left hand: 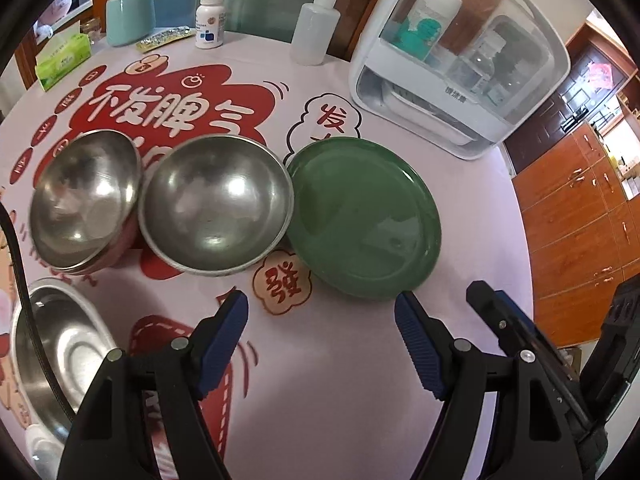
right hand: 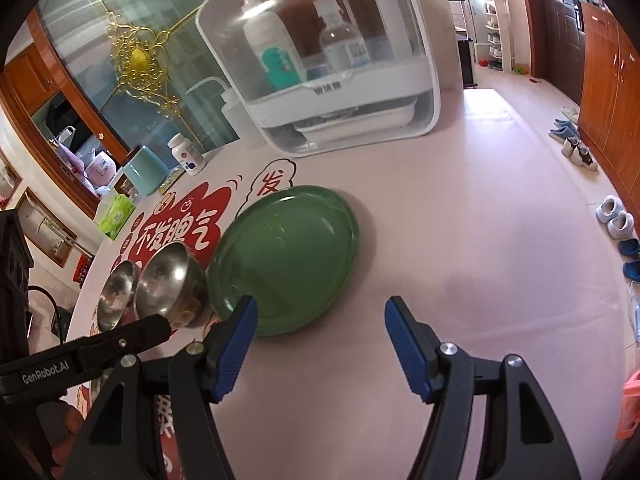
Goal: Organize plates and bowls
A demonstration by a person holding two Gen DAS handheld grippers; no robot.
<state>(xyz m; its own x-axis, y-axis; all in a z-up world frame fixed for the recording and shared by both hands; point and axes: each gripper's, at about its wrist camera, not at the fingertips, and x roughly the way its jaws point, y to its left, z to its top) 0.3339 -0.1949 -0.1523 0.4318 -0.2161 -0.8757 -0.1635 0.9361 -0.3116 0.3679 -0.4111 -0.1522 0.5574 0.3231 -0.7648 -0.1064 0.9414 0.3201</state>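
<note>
A green plate (left hand: pixel 362 216) lies on the table beside two steel bowls: a middle bowl (left hand: pixel 216 204) touching its left rim and a left bowl (left hand: pixel 86 204) tilted on a reddish one. A third steel bowl (left hand: pixel 52 354) sits at the near left. My left gripper (left hand: pixel 320 312) is open and empty, just short of the plate's near edge. My right gripper (right hand: pixel 320 320) is open and empty, its left finger at the near rim of the green plate (right hand: pixel 284 256). The two steel bowls (right hand: pixel 168 280) lie to its left.
A white dish cabinet with a clear lid (left hand: pixel 460 60) stands at the back right, holding bottles. A squeeze bottle (left hand: pixel 314 28), pill bottle (left hand: pixel 209 20), teal cup (left hand: pixel 130 16) and tissue box (left hand: pixel 62 58) line the far table edge. The left gripper's body (right hand: pixel 80 352) is close to my right gripper.
</note>
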